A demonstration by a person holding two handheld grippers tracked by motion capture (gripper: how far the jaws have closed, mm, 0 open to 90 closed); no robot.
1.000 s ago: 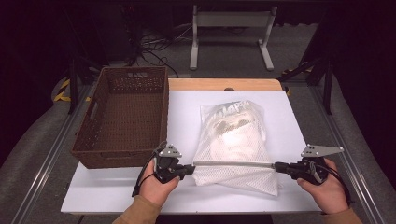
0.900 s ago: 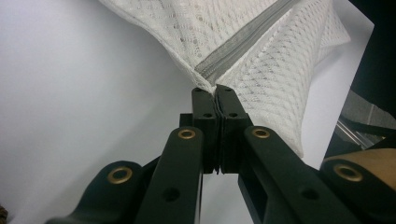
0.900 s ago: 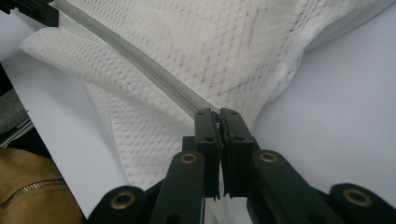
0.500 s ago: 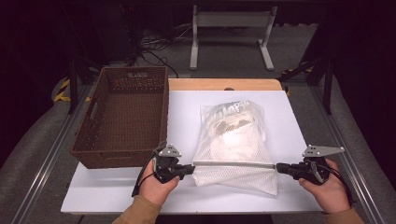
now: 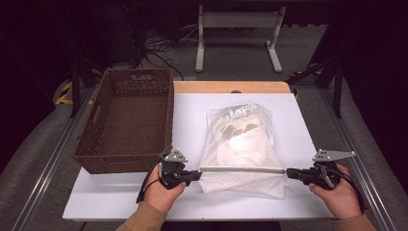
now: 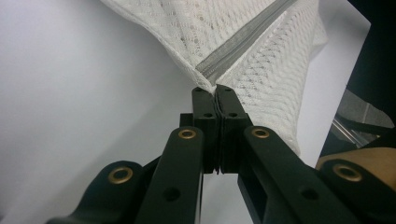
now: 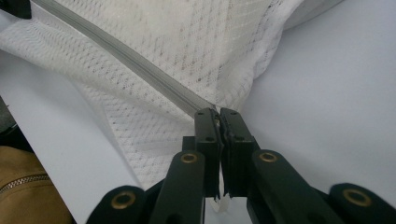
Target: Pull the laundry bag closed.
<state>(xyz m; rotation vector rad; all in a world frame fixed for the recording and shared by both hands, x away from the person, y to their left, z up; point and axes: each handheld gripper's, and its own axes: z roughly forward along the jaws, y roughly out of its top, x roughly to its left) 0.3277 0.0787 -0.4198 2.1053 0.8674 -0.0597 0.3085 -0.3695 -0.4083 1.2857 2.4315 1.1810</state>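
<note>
Pinching the mesh bag zipper ends, each hand-held gripper clamps tight; inner bag's lettering unreadable.

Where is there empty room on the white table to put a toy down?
The white table is bare between the brown basket and the mesh bag, along its near edge, and right of the bag. It is crowded near the bag's zipper, where the left gripper and right gripper pinch its ends.

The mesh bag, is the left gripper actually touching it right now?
Touching. In the left gripper view the left gripper has its jaws shut on the zipper end of the mesh bag.
</note>
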